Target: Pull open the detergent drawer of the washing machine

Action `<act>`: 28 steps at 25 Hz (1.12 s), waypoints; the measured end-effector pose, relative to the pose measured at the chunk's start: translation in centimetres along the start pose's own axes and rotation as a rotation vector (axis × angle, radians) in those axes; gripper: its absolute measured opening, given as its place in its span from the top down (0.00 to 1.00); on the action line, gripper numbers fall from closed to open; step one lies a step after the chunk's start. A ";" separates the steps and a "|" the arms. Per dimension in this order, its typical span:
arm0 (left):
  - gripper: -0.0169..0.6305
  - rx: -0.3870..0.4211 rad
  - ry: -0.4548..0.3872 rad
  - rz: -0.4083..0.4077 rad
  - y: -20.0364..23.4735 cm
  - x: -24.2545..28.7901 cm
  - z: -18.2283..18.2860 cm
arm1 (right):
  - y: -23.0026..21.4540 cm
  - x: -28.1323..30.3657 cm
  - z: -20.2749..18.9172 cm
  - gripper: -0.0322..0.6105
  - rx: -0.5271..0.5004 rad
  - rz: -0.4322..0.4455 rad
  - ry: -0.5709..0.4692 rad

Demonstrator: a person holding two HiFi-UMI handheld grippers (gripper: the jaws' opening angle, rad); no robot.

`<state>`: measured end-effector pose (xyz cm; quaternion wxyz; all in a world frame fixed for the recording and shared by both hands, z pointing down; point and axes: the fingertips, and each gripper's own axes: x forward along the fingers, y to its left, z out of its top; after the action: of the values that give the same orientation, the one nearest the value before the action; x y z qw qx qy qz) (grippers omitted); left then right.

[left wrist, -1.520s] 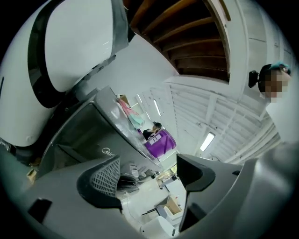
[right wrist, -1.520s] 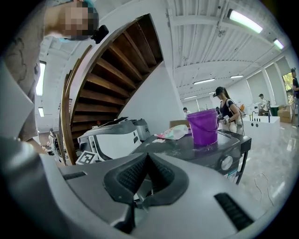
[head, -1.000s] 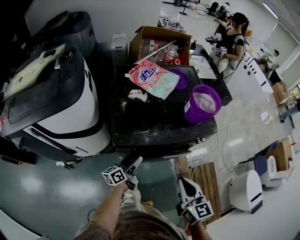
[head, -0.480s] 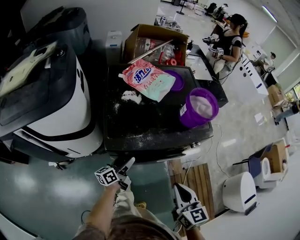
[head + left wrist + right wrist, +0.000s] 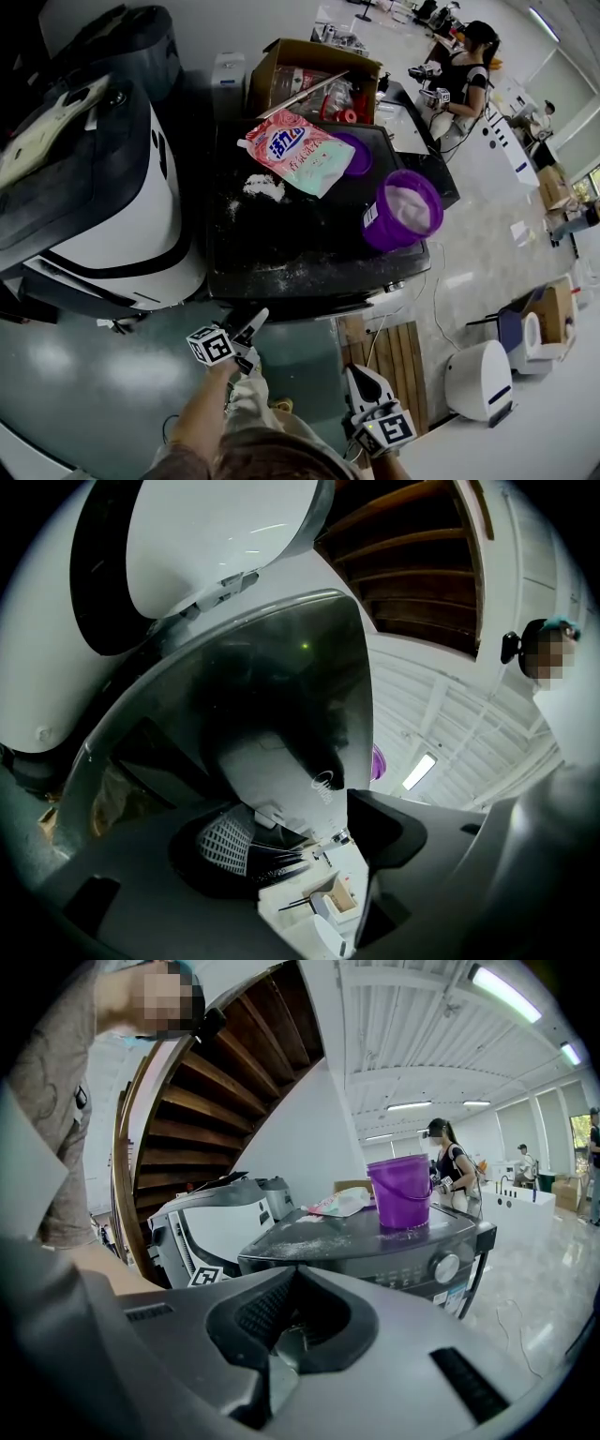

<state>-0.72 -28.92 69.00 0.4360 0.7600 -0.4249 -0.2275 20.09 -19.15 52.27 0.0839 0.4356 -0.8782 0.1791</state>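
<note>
The washing machine [image 5: 309, 253] has a dark top dusted with white powder. My left gripper [image 5: 255, 325] is level at the left end of its front panel. In the left gripper view the glossy front [image 5: 234, 686] fills the frame. A light grey drawer front [image 5: 277, 771] reaches down between the jaws of the left gripper [image 5: 305, 844]. These jaws are closing, and the pads do not visibly press on it. My right gripper [image 5: 364, 380] hangs lower and to the right, away from the machine. In its own view the right gripper [image 5: 292, 1283] is shut on nothing.
A pink detergent bag [image 5: 298, 152] and a purple bucket [image 5: 403, 211] stand on the washer's top, with a cardboard box [image 5: 309, 80] behind. A black-and-white machine [image 5: 103, 197] sits close on the left. A wooden pallet [image 5: 403, 356] lies right of the front; a person [image 5: 459, 66] stands beyond.
My left gripper has edged a little leftward along the washer's front edge. The right gripper has stayed where it was.
</note>
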 end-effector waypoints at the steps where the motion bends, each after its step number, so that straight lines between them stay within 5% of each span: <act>1: 0.48 0.000 0.002 -0.001 0.0 0.0 0.0 | 0.0 0.0 -0.2 0.95 -0.001 0.007 -0.004; 11: 0.49 -0.006 0.005 -0.007 -0.3 -0.2 0.0 | 0.0 -0.1 -0.2 0.95 -0.009 0.001 0.008; 15: 0.59 0.007 0.001 -0.012 -0.3 -0.6 -0.4 | 0.0 -0.9 -1.6 0.95 -0.035 -0.001 0.095; 28: 0.62 0.021 -0.018 -0.048 -0.2 -1.6 -1.5 | -0.3 -1.5 -2.1 0.95 -0.049 0.002 0.074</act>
<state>-0.40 -26.86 69.52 0.4187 0.7723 -0.4129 -0.2402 21.22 -17.35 53.79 0.1269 0.4255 -0.8790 0.1738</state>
